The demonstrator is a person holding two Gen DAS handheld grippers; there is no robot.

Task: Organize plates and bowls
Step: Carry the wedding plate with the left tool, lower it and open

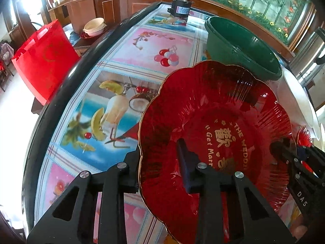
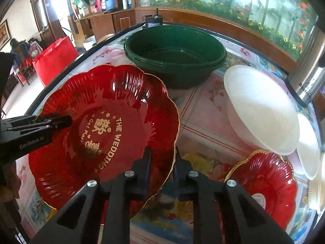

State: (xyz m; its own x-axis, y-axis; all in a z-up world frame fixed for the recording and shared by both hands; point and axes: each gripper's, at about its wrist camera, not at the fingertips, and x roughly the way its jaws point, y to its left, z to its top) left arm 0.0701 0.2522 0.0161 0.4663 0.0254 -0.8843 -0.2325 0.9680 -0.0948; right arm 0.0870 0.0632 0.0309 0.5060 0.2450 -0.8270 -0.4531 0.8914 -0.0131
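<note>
A large red scalloped plate [image 1: 213, 126] with gold lettering is held tilted above the table by both grippers. My left gripper [image 1: 160, 158] is shut on its left rim, one finger over the plate, the other under it. My right gripper [image 2: 161, 162] is shut on the plate's [image 2: 105, 126] right rim. The right gripper also shows in the left wrist view [image 1: 284, 148], and the left gripper shows in the right wrist view [image 2: 61, 122]. A smaller red plate [image 2: 264, 185] lies on the table at the right. White bowls [image 2: 262, 109] lean behind it.
A green basin [image 2: 174, 55] stands behind the plate on the table's patterned cloth [image 1: 113, 85]. A black motor [image 1: 179, 8] sits at the far end. A steel pot [image 2: 312, 81] stands at the right. A red bag [image 1: 44, 59] stands left of the table.
</note>
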